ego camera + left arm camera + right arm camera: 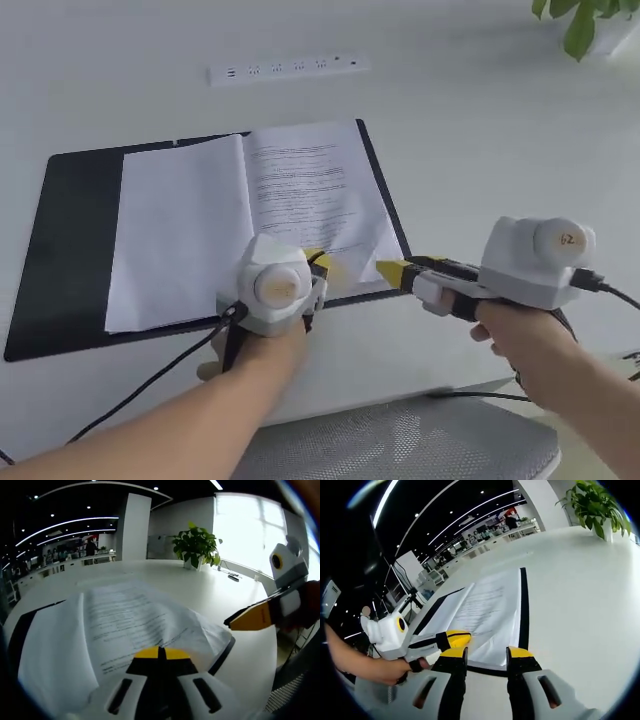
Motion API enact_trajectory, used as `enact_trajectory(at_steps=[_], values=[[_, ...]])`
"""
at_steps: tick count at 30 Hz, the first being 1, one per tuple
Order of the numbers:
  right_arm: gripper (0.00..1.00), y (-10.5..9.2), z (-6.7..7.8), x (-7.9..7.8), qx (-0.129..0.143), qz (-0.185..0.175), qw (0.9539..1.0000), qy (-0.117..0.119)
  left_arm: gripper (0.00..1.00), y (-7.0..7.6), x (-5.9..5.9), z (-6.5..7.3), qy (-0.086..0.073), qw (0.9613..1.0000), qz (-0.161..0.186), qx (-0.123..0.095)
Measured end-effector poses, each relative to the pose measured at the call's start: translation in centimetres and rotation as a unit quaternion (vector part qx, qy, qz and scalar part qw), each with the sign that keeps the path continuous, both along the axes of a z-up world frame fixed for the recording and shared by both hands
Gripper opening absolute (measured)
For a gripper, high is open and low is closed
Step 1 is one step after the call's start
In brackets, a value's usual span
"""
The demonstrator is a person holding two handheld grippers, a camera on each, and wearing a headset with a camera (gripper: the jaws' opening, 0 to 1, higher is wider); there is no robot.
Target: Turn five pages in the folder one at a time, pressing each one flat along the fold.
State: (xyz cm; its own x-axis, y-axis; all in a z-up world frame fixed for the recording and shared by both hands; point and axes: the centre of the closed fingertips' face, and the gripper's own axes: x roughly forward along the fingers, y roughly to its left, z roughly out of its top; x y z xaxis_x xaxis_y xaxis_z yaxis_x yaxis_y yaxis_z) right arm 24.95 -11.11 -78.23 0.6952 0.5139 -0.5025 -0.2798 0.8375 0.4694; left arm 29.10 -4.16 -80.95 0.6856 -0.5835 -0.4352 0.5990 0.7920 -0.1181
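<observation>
One black folder (70,250) lies open on the white table (480,130), in front of the person. Its long axis runs from side to side in the head view. The fold runs away from the person, leaning slightly to the right at the far end. Two page faces show: one blank page (180,230) on the left of the fold and one printed page (305,190) on the right. The lines of print run across the page and face the person, but they are too small to read.

Two grippers are at work, one in each hand. The left gripper (157,653) has its yellow-tipped jaws closed together at the near edge of the printed page, close to its lower right corner, where the paper humps up a little. I cannot tell whether a sheet is caught between them. The right gripper (487,654) has its jaws apart, gripping nothing. It sits just beyond the folder's near right corner and points left towards the left gripper.

One white power strip (288,68) lies beyond the folder, and one potted plant (195,545) stands at the far right. A small mark on the right gripper's round disc cannot be read.
</observation>
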Motion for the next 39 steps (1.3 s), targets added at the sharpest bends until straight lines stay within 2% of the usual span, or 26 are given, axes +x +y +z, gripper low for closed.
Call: enact_trajectory(at_steps=[7, 10, 12, 17, 24, 27, 28, 30, 33, 39], values=[[0.30, 0.0, -1.0, -0.1, 0.002, -0.002, 0.9999, 0.016, 0.00, 0.0, 0.1, -0.1, 0.000, 1.0000, -0.002, 0.000], [0.29, 0.1, -1.0, -0.2, 0.013, -0.006, 0.9997, 0.018, 0.00, 0.0, 0.1, -0.1, -0.001, 1.0000, -0.003, -0.001], [0.28, 0.0, -1.1, -0.2, 0.010, -0.007, 0.9998, 0.019, 0.00, 0.1, 0.1, -0.1, -0.001, 1.0000, -0.003, 0.000], [0.22, -0.1, -1.0, -0.1, 0.006, -0.007, 0.9998, 0.015, 0.00, 0.0, 0.1, 0.0, -0.002, 1.0000, -0.005, 0.001], [0.12, -0.7, -1.3, -0.1, 0.003, -0.015, 0.9996, 0.022, 0.00, 0.1, 0.1, 0.0, -0.005, 1.0000, -0.007, 0.001], [0.07, -1.1, -1.2, 0.0, 0.016, -0.029, 0.9991, 0.026, 0.00, 0.1, 0.1, 0.0, -0.005, 1.0000, -0.007, 0.001], [0.03, -1.1, -1.1, 0.0, 0.039, -0.042, 0.9977, 0.037, 0.00, 0.1, 0.1, 0.0, -0.005, 1.0000, -0.007, 0.001], [0.01, -1.3, -1.0, 0.1, 0.061, -0.061, 0.9954, 0.042, 0.00, 0.1, 0.1, 0.0, -0.005, 1.0000, -0.008, 0.001], [0.01, -1.0, -0.9, -0.3, 0.075, -0.059, 0.9941, 0.051, 0.00, 0.1, 0.1, 0.0, -0.005, 1.0000, -0.008, 0.002], [0.00, -0.7, -0.6, -0.4, 0.085, -0.064, 0.9930, 0.052, 0.00, 0.1, 0.0, 0.0, -0.006, 0.9999, -0.009, 0.002]])
